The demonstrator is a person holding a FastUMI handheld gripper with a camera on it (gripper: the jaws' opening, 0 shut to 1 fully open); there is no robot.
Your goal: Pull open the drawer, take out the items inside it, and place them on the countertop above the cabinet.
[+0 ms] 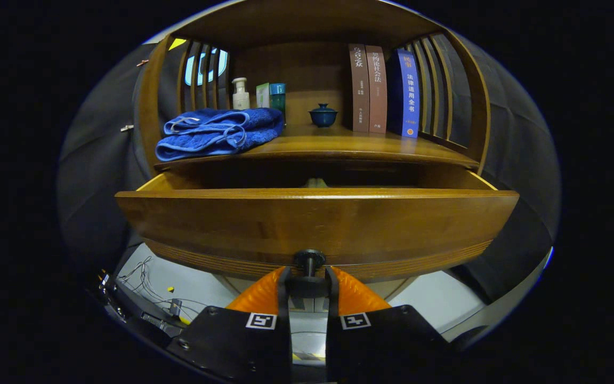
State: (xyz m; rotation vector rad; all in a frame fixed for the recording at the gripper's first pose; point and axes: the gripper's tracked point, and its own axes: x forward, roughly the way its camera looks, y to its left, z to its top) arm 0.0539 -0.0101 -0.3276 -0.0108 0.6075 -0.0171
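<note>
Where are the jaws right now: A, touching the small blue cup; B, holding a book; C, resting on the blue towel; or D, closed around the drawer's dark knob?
D: the gripper has a finger on either side of the knob on the drawer front.

Beyond your fingers, the drawer (315, 218) front hides nearly everything inside. You can glimpse one pale item (315, 183) over its top edge, too small to identify.

Dim booth, warm light falling from above onto the drawer (315, 216) front; its interior lies in deep shadow; fisheye bowing curves straight edges; focus sharp throughout.
</note>
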